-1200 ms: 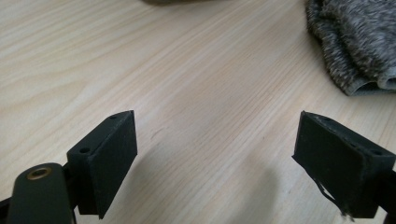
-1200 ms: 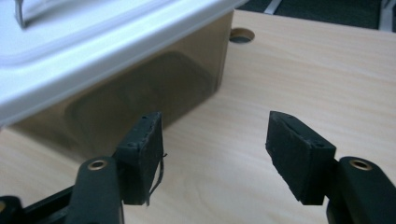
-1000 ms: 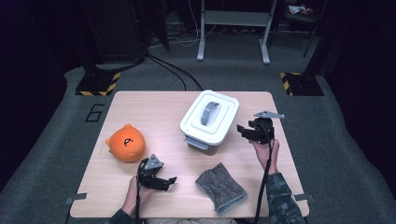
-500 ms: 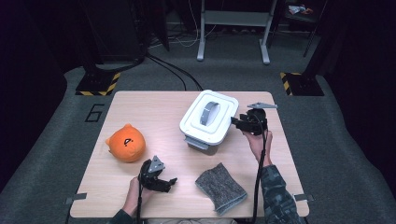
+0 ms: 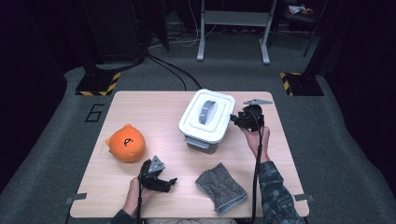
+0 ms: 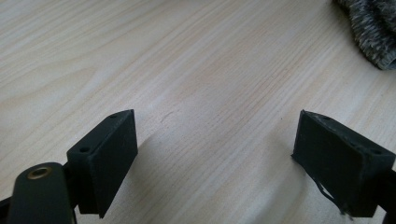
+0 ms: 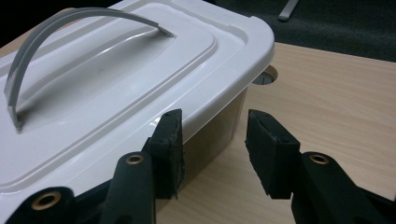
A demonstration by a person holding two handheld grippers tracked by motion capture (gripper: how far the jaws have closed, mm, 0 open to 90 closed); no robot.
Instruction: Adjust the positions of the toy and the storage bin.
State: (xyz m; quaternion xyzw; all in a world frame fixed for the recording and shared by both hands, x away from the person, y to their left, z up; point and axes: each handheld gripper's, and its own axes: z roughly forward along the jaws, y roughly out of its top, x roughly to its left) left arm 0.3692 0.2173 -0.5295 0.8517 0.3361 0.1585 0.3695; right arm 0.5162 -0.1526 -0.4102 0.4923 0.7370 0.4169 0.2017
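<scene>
A white lidded box (image 5: 208, 120) with a grey handle stands in the middle of the wooden table (image 5: 149, 105). My right gripper (image 5: 235, 120) is at the box's right side, jaws apart. In the right gripper view the white lidded box (image 7: 116, 88) is close, and the right gripper (image 7: 212, 154) is open beside the lid's rim with nothing held. My left gripper (image 5: 170, 183) rests open near the front edge, left of a grey knitted cloth (image 5: 220, 188). Bare wood lies between the jaws of the left gripper (image 6: 233, 163), and the grey knitted cloth (image 6: 371, 28) shows at the top right.
An orange plush toy (image 5: 125, 143) lies at the table's left. Beyond the table are black stands, cables on the floor and a grey metal frame (image 5: 232, 30). Yellow-black striped feet (image 5: 97, 85) sit at both far corners.
My right gripper has moved left and forward, from beside the box to right up against its right side. The left gripper has stayed in place.
</scene>
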